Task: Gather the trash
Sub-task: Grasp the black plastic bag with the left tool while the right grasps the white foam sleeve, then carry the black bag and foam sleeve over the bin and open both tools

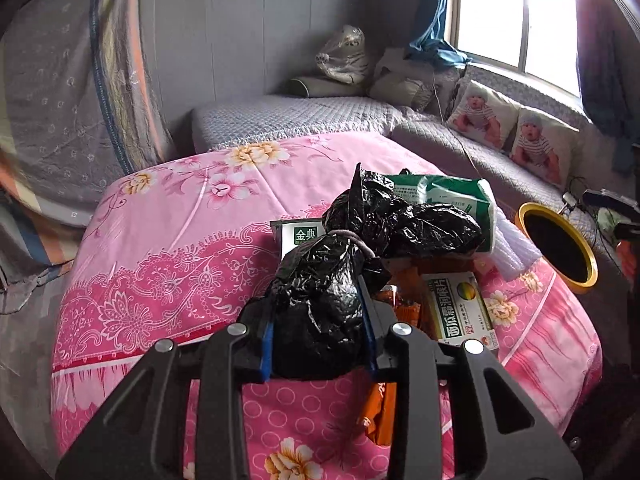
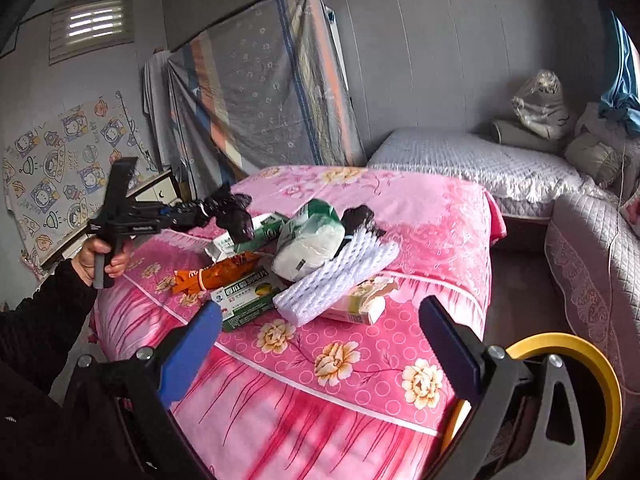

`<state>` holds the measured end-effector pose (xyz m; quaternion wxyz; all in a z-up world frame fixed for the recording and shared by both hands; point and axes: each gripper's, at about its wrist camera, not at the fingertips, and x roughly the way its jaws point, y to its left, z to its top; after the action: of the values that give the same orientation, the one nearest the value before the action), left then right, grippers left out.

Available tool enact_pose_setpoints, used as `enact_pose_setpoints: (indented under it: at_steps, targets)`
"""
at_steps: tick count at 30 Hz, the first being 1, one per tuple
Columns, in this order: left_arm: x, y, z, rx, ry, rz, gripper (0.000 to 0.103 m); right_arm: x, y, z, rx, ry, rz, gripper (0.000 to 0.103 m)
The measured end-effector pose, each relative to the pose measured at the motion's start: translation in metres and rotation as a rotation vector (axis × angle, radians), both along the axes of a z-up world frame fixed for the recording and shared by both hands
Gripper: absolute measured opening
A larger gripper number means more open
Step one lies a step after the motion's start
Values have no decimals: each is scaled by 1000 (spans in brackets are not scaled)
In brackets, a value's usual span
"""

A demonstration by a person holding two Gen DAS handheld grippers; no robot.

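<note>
My left gripper (image 1: pixel 318 320) is shut on a tied black plastic bag (image 1: pixel 320 304) and holds it above the pink floral table cover (image 1: pixel 168 248); it also shows in the right wrist view (image 2: pixel 236 216). On the cover lies a trash pile: a second black bag (image 1: pixel 420 224), a green-white tissue pack (image 1: pixel 448 196), a green medicine box (image 1: pixel 460 308), orange wrappers (image 1: pixel 380 412) and white foam netting (image 2: pixel 340 276). My right gripper (image 2: pixel 320 344) is open and empty near the table's front edge, beside a yellow-rimmed bin (image 2: pixel 576 364).
The yellow-rimmed bin (image 1: pixel 556 248) stands to the right of the table. A grey quilted sofa (image 1: pixel 288 116) runs along the back and right, with baby-print cushions (image 1: pixel 512 132). A cloth-covered cabinet (image 2: pixel 260 88) stands at the left wall.
</note>
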<state>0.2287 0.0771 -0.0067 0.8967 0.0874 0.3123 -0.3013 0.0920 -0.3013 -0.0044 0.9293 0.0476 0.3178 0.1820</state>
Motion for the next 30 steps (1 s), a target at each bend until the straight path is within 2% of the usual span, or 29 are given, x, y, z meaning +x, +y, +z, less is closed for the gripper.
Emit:
enact_pose_setpoints:
  at_steps: [3, 5, 6, 9, 10, 15, 16, 18, 19, 20, 21, 24, 30]
  targets:
    - [-17, 16, 8, -72, -22, 51, 31, 26, 11, -22, 25, 100, -12, 94]
    - [-25, 27, 10, -113, -24, 88, 31, 40, 15, -36, 54, 160, -28, 82]
    - [-31, 31, 11, -124, -28, 99, 31, 46, 18, -41, 74, 188, -33, 80]
    - [-46, 38, 12, -154, -38, 105, 31, 61, 24, -50, 83, 212, -53, 75]
    - [-51, 40, 13, -160, -44, 107, 31, 67, 25, -53, 82, 225, -70, 70]
    - [-66, 49, 14, -190, -51, 126, 31, 94, 31, -68, 109, 324, -82, 64]
    - [-68, 49, 14, -192, -52, 130, 31, 97, 32, -70, 103, 332, -89, 60]
    - [-72, 50, 12, -192, -53, 147, 32, 102, 35, -73, 109, 351, -84, 45]
    - [-74, 50, 12, -194, -51, 155, 32, 106, 35, -77, 118, 379, -81, 35]
    - [-77, 49, 10, -198, -48, 162, 32, 108, 34, -81, 134, 408, -82, 20]
    - [-79, 49, 9, -202, -46, 171, 32, 108, 32, -84, 150, 425, -82, 16]
    - [-87, 47, 7, -206, -51, 206, 32, 98, 31, -82, 183, 424, -44, 13]
    - [-99, 36, 12, -214, -82, 286, 32, 54, 18, -44, 262, 319, 23, 12]
